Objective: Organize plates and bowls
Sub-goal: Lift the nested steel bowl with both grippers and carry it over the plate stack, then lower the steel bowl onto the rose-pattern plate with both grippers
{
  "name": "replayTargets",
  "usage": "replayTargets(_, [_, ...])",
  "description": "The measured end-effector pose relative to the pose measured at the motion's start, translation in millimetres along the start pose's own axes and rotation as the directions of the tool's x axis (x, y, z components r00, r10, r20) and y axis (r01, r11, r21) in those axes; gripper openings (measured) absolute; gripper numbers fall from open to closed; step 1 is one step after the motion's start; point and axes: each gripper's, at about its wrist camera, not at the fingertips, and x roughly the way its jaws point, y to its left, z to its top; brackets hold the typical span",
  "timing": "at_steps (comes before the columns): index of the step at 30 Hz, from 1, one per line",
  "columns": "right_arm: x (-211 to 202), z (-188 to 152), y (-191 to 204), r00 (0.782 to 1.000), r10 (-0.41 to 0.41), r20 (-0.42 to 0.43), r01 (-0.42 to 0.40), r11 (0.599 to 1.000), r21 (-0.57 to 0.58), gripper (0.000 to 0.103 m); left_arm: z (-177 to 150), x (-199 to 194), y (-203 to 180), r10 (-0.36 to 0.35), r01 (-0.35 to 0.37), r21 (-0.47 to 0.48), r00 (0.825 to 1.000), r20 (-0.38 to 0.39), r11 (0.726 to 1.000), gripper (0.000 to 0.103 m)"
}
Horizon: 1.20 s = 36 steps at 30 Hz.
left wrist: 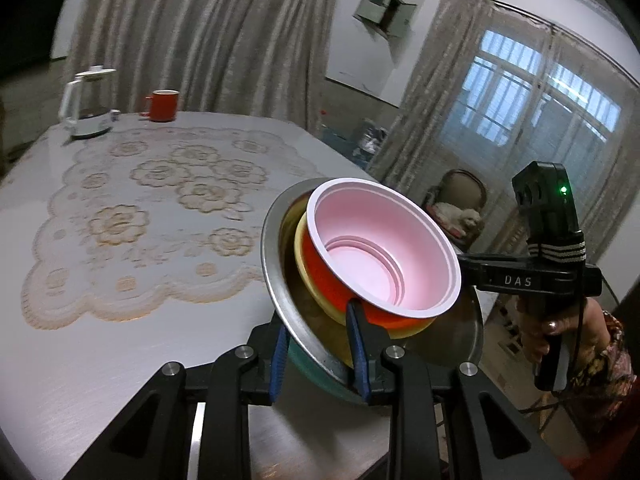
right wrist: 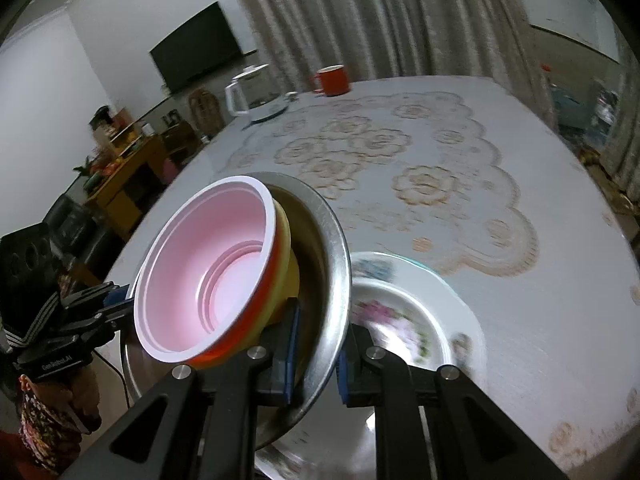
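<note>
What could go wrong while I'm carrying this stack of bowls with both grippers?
1. The metal bowl is tilted and pinched only at its rim by the left gripper and right gripper, so it might slip.
2. The pink bowl and yellow bowl nested inside sit loose and lean, and could slide out.
3. The flowered plate lies right below; a dropped bowl could hit it.
</note>
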Motion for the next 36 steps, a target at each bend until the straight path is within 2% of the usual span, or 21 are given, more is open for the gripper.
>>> replayTargets(7, [-20.5,-18.4,-34.8,0.999,-0.044,0.012,0.043,0.995,0.088,0.014,0.0,30.6,-23.8,-0.047,0.048,0.023,0.998,-0.051,0.999,0.028])
replayTargets(14, [-20.2,-33.9,-52.8,0.999,-0.052,0.003,0.051,0.986,0.160,0.014,-2.8,47.4,-31.1,-0.050,0.052,0.025,0.994,-0.097,0.998,0.028])
replayTargets(36, [-2.2,-43.6,-60.7,0.996,-0.091,-0.016,0.093,0.975,0.201,0.017,-15.4,66.1,-24.4,-0.013,0.012,-0.005,0.990,-0.140,1.000,0.028])
